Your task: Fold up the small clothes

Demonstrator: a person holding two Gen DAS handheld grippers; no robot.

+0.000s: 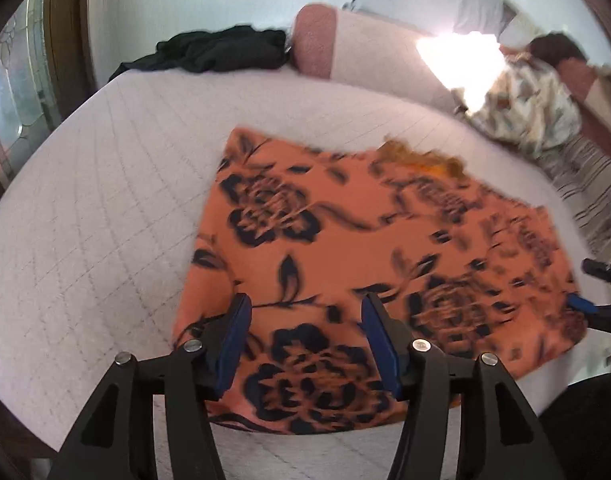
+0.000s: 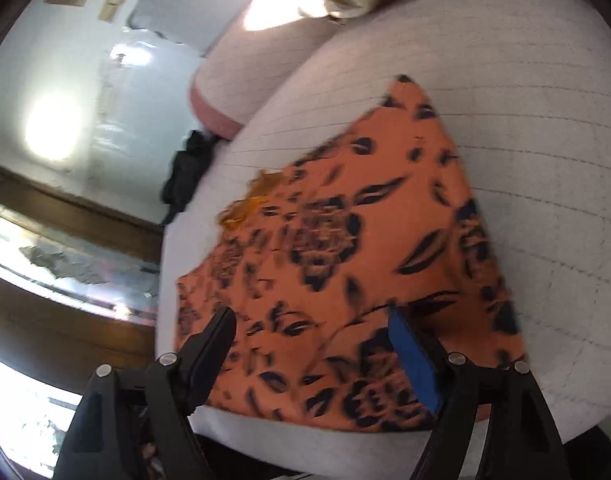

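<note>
Orange floral-print garment [image 1: 345, 264] lies spread flat on the white quilted bed [image 1: 105, 200], near its front edge; a mustard-yellow frilled edge [image 1: 421, 158] shows at the far side. Left tongs [image 1: 303, 308] hover over the near edge of the cloth, spread wide, nothing between them. Right tongs [image 2: 311, 320] likewise wide apart above the cloth, gripping nothing. Far left on the bed: a crumpled black garment [image 1: 221, 52]. Pink-ended bolster pillow [image 1: 337, 46] beyond; patterned bedding [image 1: 533, 108] far right.
</note>
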